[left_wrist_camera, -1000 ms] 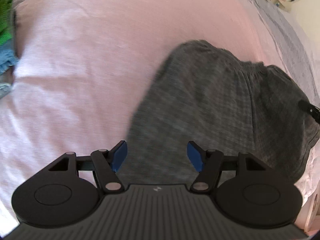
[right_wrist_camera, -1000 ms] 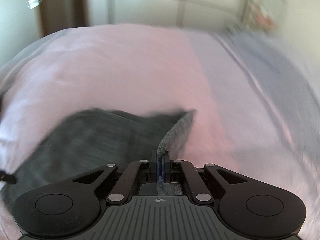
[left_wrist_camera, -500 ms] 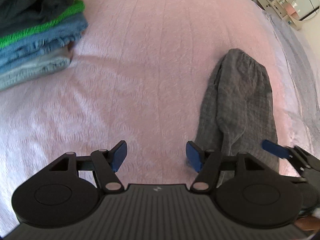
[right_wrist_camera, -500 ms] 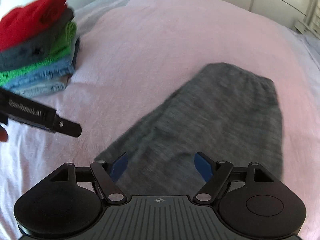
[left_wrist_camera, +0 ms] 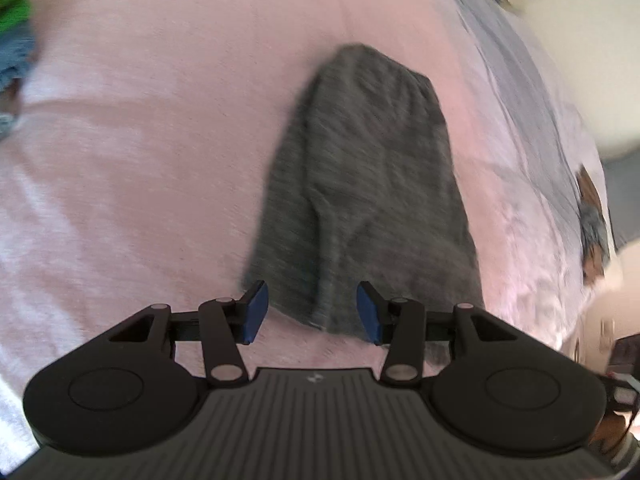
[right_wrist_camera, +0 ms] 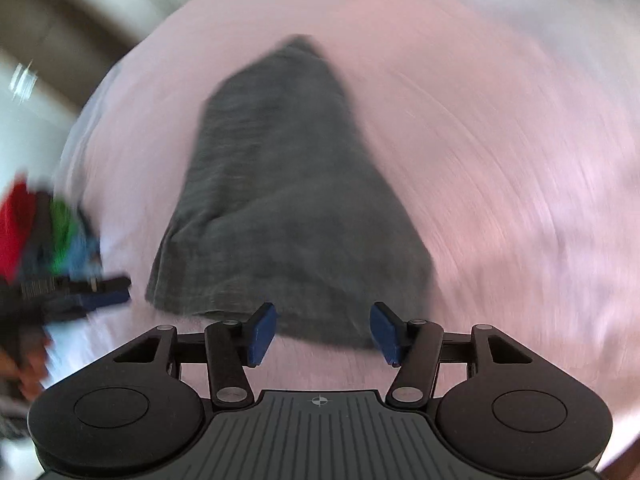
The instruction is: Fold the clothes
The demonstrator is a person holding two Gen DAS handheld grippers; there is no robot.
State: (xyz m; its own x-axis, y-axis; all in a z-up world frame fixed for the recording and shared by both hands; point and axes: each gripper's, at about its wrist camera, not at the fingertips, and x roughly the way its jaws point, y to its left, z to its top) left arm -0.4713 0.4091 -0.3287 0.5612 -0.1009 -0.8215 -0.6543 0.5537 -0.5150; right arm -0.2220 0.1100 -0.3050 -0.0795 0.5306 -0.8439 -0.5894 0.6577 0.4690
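A grey knitted garment lies folded lengthwise on the pink bedspread; the right wrist view shows the garment as a long strip too. My left gripper hovers over its near hem, jaws closing, the hem between the blue pads but not pressed. Over the garment's near edge my right gripper also has its jaws closing, with no cloth gripped. Both views are blurred. At the left of the right wrist view the left gripper shows.
A stack of folded clothes, red, grey, green and blue, sits at the left on the bed; its edge shows in the left wrist view. A grey-blue sheet covers the right of the bed. Furniture stands beyond it.
The right gripper let go of the grey garment's edge, opened, then swung and rolled to face its near end. The garment now lies flat as a narrow strip. The left gripper's jaws have narrowed.
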